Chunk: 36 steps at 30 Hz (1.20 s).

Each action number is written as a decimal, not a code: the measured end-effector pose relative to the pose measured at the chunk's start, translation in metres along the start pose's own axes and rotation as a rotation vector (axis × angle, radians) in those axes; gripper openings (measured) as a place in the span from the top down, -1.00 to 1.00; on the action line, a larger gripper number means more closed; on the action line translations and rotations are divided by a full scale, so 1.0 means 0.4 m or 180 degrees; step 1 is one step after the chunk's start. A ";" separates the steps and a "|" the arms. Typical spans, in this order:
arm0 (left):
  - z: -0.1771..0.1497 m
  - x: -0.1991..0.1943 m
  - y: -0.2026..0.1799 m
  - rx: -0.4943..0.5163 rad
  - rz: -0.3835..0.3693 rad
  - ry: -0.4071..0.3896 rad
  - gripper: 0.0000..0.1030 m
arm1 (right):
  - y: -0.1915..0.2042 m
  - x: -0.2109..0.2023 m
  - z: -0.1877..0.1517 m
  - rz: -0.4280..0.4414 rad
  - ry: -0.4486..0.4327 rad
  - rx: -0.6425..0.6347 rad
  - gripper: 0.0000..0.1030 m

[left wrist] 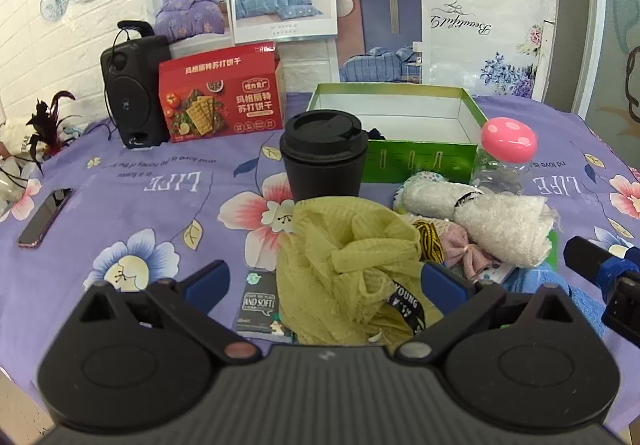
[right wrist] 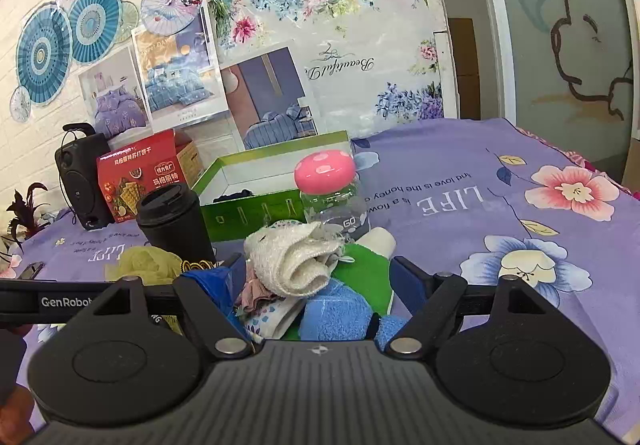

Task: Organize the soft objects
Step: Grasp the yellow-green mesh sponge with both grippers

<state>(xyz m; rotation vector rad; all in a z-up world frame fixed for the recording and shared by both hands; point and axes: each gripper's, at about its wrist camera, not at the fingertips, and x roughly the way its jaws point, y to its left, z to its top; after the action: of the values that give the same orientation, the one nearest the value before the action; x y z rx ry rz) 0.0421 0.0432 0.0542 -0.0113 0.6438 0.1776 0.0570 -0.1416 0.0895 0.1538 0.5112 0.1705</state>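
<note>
A heap of soft things lies on the purple flowered cloth in front of an open green box (left wrist: 420, 159). In the left wrist view my left gripper (left wrist: 326, 275) is open, its blue fingers either side of a crumpled yellow-green mesh cloth (left wrist: 344, 245). White fluffy rolled cloths (left wrist: 500, 225) and a pink bow (left wrist: 470, 255) lie to its right. In the right wrist view my right gripper (right wrist: 320, 273) is open around a white rolled cloth (right wrist: 296, 261), a blue towel (right wrist: 336, 309) and a green piece (right wrist: 366, 265). The green box (right wrist: 256, 211) holds something dark.
A black lidded cup (left wrist: 324, 157) stands just behind the mesh cloth. A clear bottle with a pink mushroom cap (left wrist: 506, 153) stands by the box. A red cracker box (left wrist: 220, 97), a black speaker (left wrist: 134, 85) and a phone (left wrist: 44, 219) sit to the left.
</note>
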 end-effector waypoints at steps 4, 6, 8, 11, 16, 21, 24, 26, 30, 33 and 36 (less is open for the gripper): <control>-0.003 -0.016 -0.002 0.0031 -0.0015 -0.0042 -0.95 | 0.000 -0.009 -0.002 -0.0025 0.0009 0.0005 -0.27; -0.008 -0.022 -0.003 0.0061 0.0003 -0.0028 -0.95 | -0.002 -0.015 -0.004 -0.0007 0.0003 0.0010 -0.27; -0.026 -0.030 0.009 0.0132 0.0000 0.0004 -0.95 | -0.007 -0.020 -0.009 -0.0011 0.0015 0.0003 -0.27; -0.078 -0.039 0.037 0.0240 0.0029 0.0120 -0.95 | -0.017 -0.021 -0.020 -0.0039 0.0070 -0.0013 -0.27; -0.145 -0.053 0.065 0.0372 0.0006 0.0087 -0.95 | -0.017 -0.017 -0.050 0.0143 0.0204 -0.0039 -0.27; -0.130 -0.034 0.087 0.0356 -0.0025 0.0001 -0.95 | 0.009 -0.009 -0.075 0.0433 0.0290 -0.0223 -0.27; -0.112 -0.011 0.098 0.0299 -0.0076 0.0054 -0.95 | 0.030 0.006 -0.083 0.0525 0.0373 -0.0331 -0.27; -0.089 0.002 0.106 0.0259 -0.0099 0.0100 -0.95 | 0.048 0.015 -0.086 0.0641 0.0378 -0.0400 -0.27; 0.000 0.011 0.130 0.0073 -0.0329 0.0154 -0.95 | 0.107 0.037 -0.105 0.0928 0.0394 -0.0627 -0.27; 0.073 0.039 0.126 -0.0039 -0.0552 0.0311 -0.96 | 0.162 0.060 -0.119 0.1029 0.0335 -0.0760 -0.27; 0.115 0.085 0.111 -0.0190 -0.0797 0.0534 -0.96 | 0.205 0.079 -0.118 0.1033 0.0149 -0.0885 -0.27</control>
<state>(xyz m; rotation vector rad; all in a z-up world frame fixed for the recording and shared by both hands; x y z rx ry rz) 0.0889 0.0956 0.0727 -0.1650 0.7977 -0.0468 0.0505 -0.0507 0.0492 -0.0405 0.5017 0.5601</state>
